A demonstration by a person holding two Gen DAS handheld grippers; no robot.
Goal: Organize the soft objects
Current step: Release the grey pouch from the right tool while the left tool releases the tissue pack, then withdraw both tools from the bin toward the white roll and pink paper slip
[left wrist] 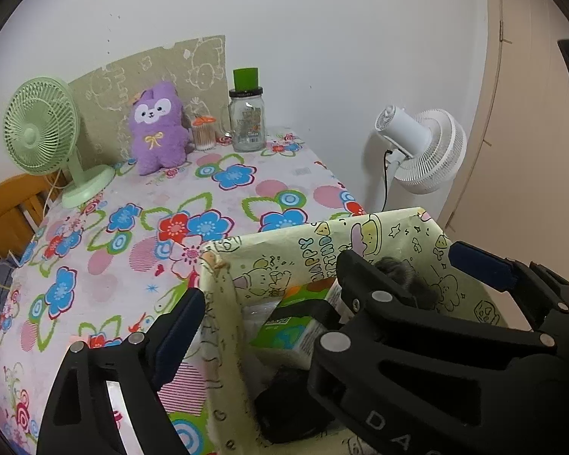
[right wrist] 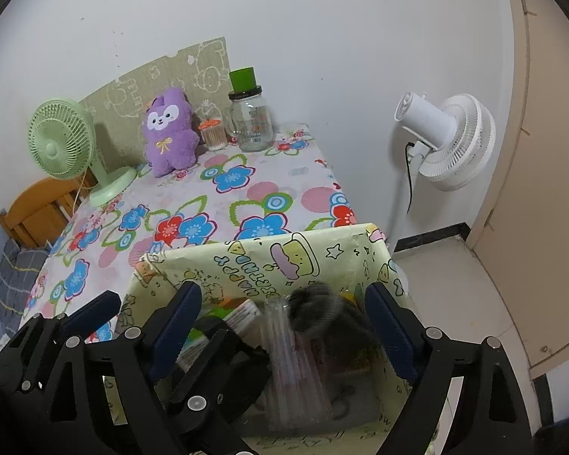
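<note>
A yellow cartoon-print box (left wrist: 284, 254) (right wrist: 246, 261) stands at the near right corner of the table. A grey fuzzy soft object (right wrist: 315, 311) (left wrist: 402, 273), blurred, hangs between my right gripper's open jaws just above the box's contents. My right gripper (right wrist: 284, 322) is open over the box. My left gripper (left wrist: 322, 288) is open, straddling the box's left wall; its right side is hidden by the right gripper's body. A purple plush toy (left wrist: 157, 129) (right wrist: 170, 132) sits upright at the table's far side, far from both grippers.
A green desk fan (left wrist: 41, 129), a glass jar with a green cap (left wrist: 247, 121) and a cotton-swab holder (left wrist: 204, 132) stand at the table's far edge. A white fan (left wrist: 425, 148) stands right of the table. The box holds a tissue pack (left wrist: 284, 337) and clear tubes (right wrist: 288, 356).
</note>
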